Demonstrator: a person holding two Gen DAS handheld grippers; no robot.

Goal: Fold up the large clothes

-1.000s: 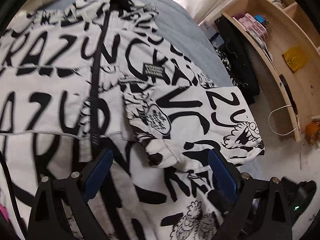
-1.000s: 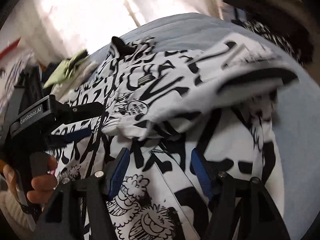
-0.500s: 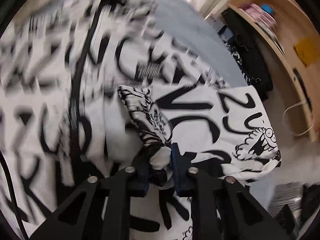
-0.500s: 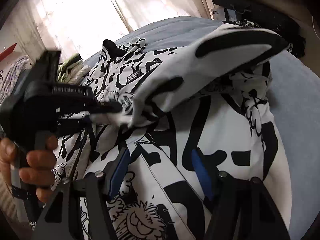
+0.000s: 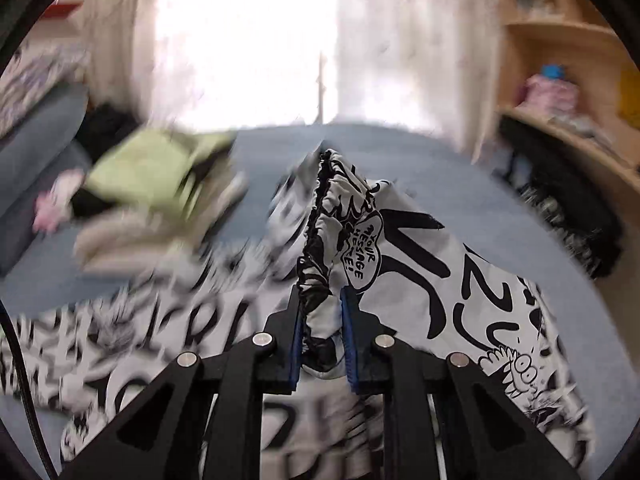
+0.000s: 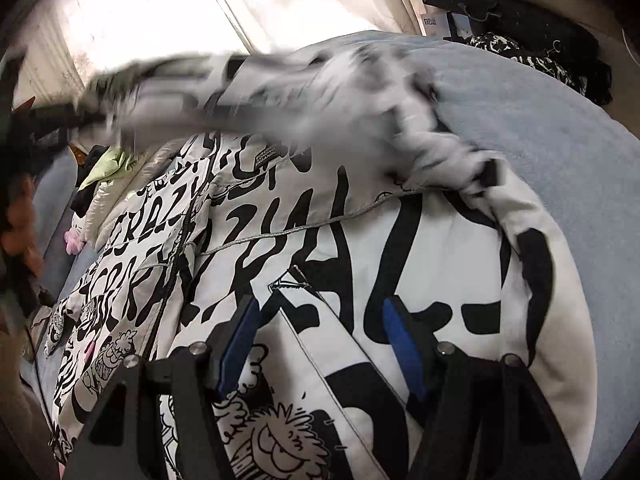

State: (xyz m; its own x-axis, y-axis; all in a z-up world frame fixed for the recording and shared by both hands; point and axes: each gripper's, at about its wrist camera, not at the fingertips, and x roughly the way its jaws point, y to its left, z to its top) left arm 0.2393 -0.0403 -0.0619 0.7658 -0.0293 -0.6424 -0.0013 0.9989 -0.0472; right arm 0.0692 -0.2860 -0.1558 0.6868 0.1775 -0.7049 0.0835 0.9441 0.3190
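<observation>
The step in hand looks like the folding of a sleeve across the body of a large black-and-white printed jacket, which lies spread on a bed with a blue-grey cover. The left gripper has just closed its jaws to a narrow gap, and the gathered cuff of the sleeve is pinched between the blue pads, the ruffled black edge standing up in front of them. In the right wrist view that sleeve shows as a blurred band held in the air above the jacket's chest, running up toward the left gripper at the dark left edge.

The right gripper hovers low over the lower front of the jacket, its jaws about half open with nothing between them; whether the pads touch the cloth below I cannot tell.

The next move, as I judge it, calls for carrying the cuff over the front zip and laying the sleeve flat on the chest, while the right gripper could press the body down so it does not drag along. The cloth is bulky and slack, so the sleeve may twist or bunch at the shoulder as it comes over.

Beyond the jacket, a heap of other clothes with a pale green piece on top sits at the far left of the bed, near where the sleeve is heading; it could crowd the fold. A dark garment hangs off the right side by the wooden shelves, well apart. A curtained window stands behind the bed.
</observation>
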